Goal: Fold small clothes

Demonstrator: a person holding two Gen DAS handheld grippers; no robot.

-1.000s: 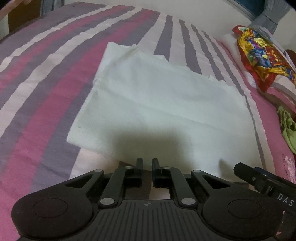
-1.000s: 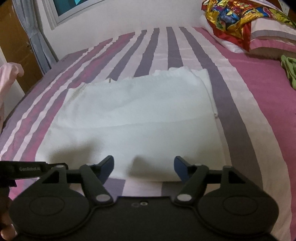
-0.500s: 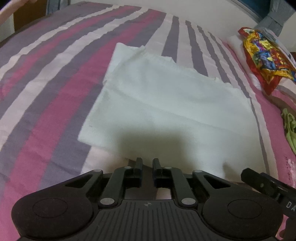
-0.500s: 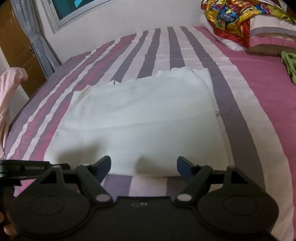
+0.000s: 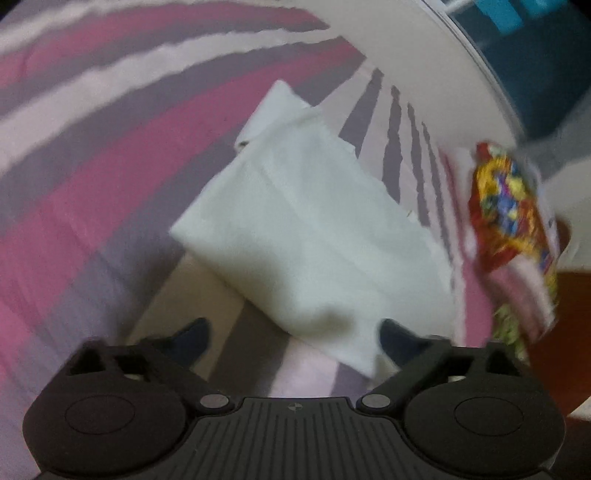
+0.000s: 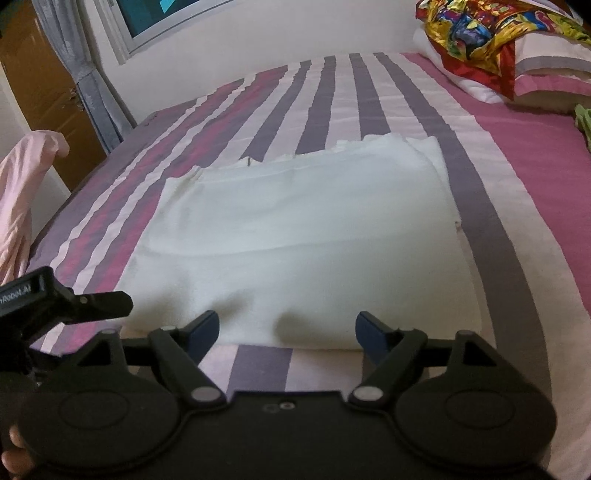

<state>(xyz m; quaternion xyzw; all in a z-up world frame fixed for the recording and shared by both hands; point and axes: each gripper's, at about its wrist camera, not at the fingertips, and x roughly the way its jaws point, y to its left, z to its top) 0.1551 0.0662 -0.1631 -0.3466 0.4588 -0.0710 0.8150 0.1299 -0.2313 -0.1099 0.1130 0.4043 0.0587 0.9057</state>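
White folded garment (image 6: 299, 243) lying flat on the striped bedsheet (image 6: 498, 229), its near folded edge just ahead of my two grippers; the left wrist view is motion-blurred, and there the same cloth (image 5: 314, 236) appears turned on a diagonal. My right gripper (image 6: 286, 330) has its fingers spread wide, empty, with the near edge of the cloth between and just beyond the blue fingertips (image 6: 369, 332). My left gripper (image 5: 291, 338) is likewise spread wide and holds nothing; a near corner of the cloth lies close to its right-hand finger, though the blur prevents me from telling whether they touch.

Handling, as I judge it: the cloth looks light, soft and limp, in several layers, with a rounded fold at the near edge and loose hems at the far edge. It will sag and slide layer over layer if pinched singly. I would take hold at the two near corners, closing through all layers at once, lifting low and evenly. The colourful pillow (image 6: 480, 33), the green cloth (image 6: 583, 118) and the pink fabric (image 6: 18, 206) lie well apart.
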